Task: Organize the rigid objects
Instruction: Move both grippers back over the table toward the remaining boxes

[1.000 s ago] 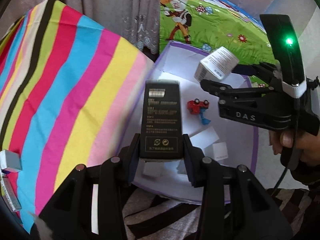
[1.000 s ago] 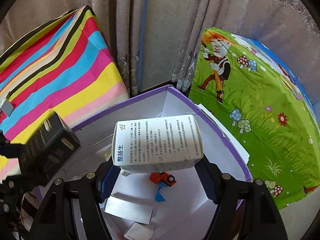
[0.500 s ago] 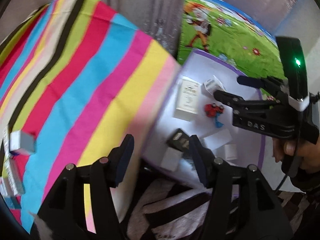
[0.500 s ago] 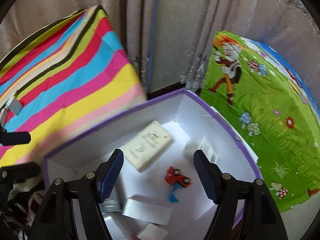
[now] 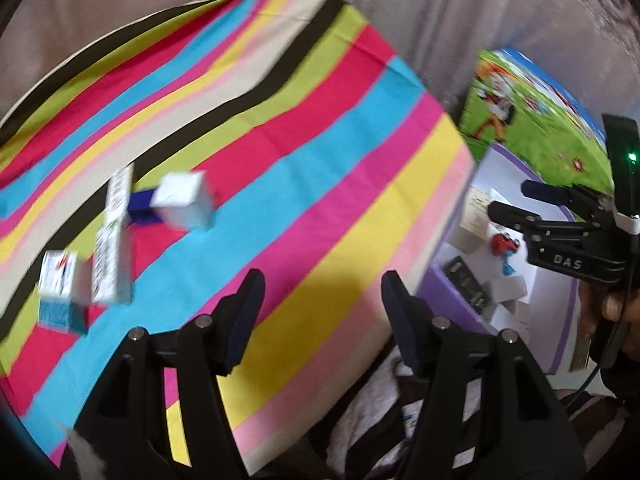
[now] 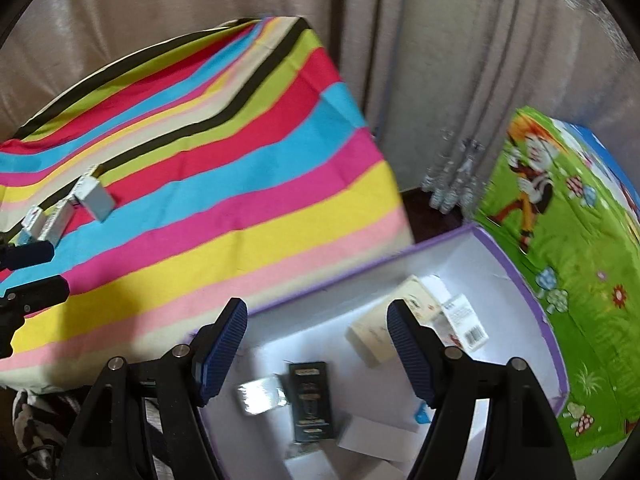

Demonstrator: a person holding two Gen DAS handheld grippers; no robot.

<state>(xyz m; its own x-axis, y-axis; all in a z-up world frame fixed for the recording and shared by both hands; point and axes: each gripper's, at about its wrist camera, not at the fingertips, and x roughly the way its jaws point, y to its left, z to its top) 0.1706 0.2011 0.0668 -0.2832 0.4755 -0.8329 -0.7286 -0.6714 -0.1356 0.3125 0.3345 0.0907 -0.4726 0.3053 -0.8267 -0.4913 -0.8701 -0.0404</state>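
My left gripper [image 5: 322, 300] is open and empty over the striped cloth [image 5: 280, 184]. My right gripper [image 6: 318, 344] is open and empty above the purple-rimmed white box [image 6: 536, 292]. The black box [image 6: 310, 404], a cream box [image 6: 384, 332] and a white barcode box [image 6: 464, 318] lie inside it. A red toy car [image 5: 505, 243] shows there in the left wrist view. Several small white and blue boxes [image 5: 182, 200] lie on the cloth to the left; they also show in the right wrist view [image 6: 94, 196].
A green cartoon-printed cushion [image 6: 568, 240] lies right of the box. Beige curtains [image 6: 420, 60] hang behind. Striped dark fabric [image 5: 380, 420] lies below the cloth's edge. The right gripper body [image 5: 568, 232] shows in the left wrist view over the box.
Both grippers let go of their boxes, which now lie in the purple-rimmed box. Both views have swung left toward the striped cloth and its small boxes.
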